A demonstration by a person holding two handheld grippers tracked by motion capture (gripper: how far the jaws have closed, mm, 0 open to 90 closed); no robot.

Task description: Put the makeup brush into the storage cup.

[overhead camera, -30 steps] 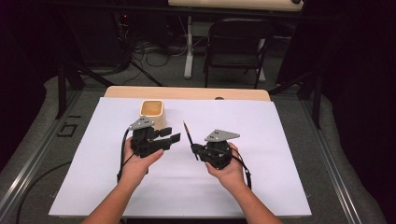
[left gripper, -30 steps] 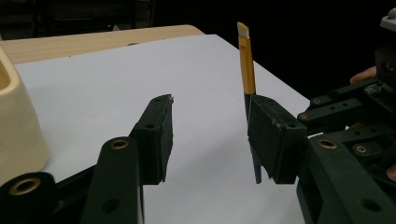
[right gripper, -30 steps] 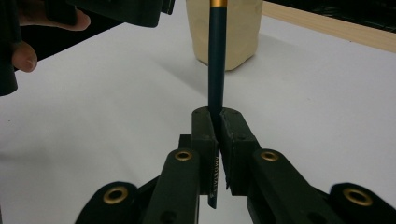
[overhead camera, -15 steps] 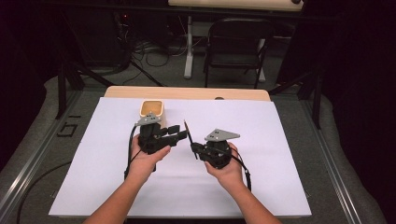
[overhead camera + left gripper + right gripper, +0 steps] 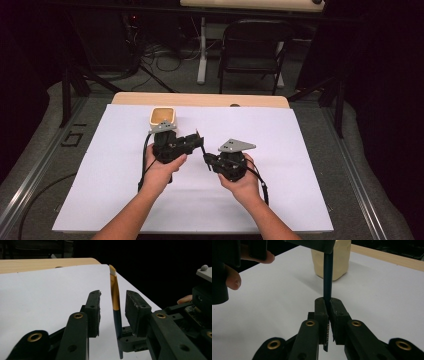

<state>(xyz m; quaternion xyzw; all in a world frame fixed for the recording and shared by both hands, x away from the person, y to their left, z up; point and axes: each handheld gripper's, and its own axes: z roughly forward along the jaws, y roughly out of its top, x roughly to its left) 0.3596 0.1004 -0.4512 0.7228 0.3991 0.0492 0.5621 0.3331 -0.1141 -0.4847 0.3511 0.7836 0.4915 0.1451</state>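
Right gripper [image 5: 327, 305] is clamped tight on the dark handle of a paintbrush [image 5: 327, 277], and the brush stands up out of its jaws toward the far side of the tabletop [image 5: 300, 150]. Over in the high view that same right gripper [image 5: 206, 159] sits mid-tabletop, a little toward the near edge, held in the person's right hand [image 5: 240, 181].

Left gripper [image 5: 112, 305] now: its jaws have just been closing in, and the paintbrush [image 5: 115, 297] is right between them, gold ferrule and pale bristle tip poking above the pads. One pad looks just beside the ferrule, but there's a clear gap on the other side, so no squeeze yet. In the high view the left gripper [image 5: 199, 142] comes in from the left, carried by the left hand [image 5: 162, 167], and meets the brush at its upper end, the two grippers close together.

Behind them, toward the far edge, a cream-coloured cup [image 5: 163, 117] stands upright on the white sheet [image 5: 100, 190] that covers most of the tabletop. It's well clear of the brush.
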